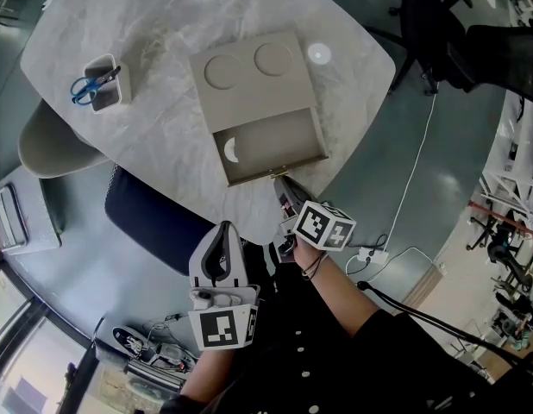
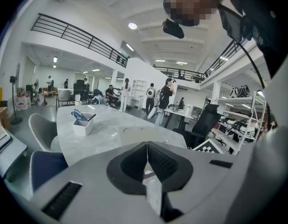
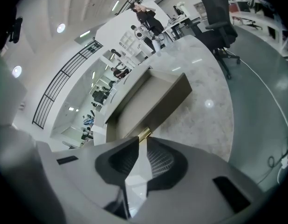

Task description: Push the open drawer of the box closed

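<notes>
A beige box (image 1: 249, 72) with two round recesses in its lid lies on the marble table (image 1: 163, 50). Its drawer (image 1: 275, 136) stands pulled out toward me, with a white half-moon piece (image 1: 231, 150) inside and a small gold knob (image 1: 278, 172) on the front. My right gripper (image 1: 281, 182) is shut, its tips right at the knob (image 3: 144, 134) on the drawer front (image 3: 155, 104). My left gripper (image 1: 223, 228) is shut and empty, held low off the table's near edge. From the left gripper (image 2: 147, 144) view, the box (image 2: 134, 133) lies just beyond the tips.
A white cup with blue scissors (image 1: 101, 83) stands at the table's left. A dark blue chair (image 1: 150, 218) and a beige chair (image 1: 51, 141) sit by the near-left edge. A black office chair (image 1: 439, 24) and a floor cable (image 1: 413, 179) are on the right.
</notes>
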Demonstrator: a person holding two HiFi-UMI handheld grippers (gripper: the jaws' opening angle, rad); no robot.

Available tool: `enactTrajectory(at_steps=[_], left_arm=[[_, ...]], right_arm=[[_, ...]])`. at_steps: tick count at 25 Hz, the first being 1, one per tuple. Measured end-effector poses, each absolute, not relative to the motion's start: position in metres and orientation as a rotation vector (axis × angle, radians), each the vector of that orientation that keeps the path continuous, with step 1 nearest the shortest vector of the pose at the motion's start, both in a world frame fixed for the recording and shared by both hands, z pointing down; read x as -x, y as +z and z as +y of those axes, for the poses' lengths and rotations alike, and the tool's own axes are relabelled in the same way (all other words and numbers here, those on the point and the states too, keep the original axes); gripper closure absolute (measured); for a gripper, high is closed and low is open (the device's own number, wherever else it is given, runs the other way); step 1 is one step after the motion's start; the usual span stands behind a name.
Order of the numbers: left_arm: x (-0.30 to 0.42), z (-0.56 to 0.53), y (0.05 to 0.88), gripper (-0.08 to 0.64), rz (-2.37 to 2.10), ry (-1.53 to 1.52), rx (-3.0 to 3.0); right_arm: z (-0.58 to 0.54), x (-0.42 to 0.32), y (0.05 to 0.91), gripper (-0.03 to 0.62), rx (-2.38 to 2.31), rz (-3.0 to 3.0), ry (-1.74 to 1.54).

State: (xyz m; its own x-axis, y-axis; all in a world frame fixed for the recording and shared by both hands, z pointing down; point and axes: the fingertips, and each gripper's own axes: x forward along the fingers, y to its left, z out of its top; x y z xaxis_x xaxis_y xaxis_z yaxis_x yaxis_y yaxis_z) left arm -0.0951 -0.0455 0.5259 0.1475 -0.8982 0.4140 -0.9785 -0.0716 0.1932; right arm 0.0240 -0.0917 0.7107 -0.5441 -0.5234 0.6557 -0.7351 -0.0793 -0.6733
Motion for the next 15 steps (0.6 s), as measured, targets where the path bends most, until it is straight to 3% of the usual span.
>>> enactTrajectory(at_steps=[15], left_arm=[[0.101,-0.065,0.525,0.543,-1.8,0.249,-2.011]], right_arm=[[-0.148,-0.002,0.703,0.549,-1.378,-2.051,1.635]])
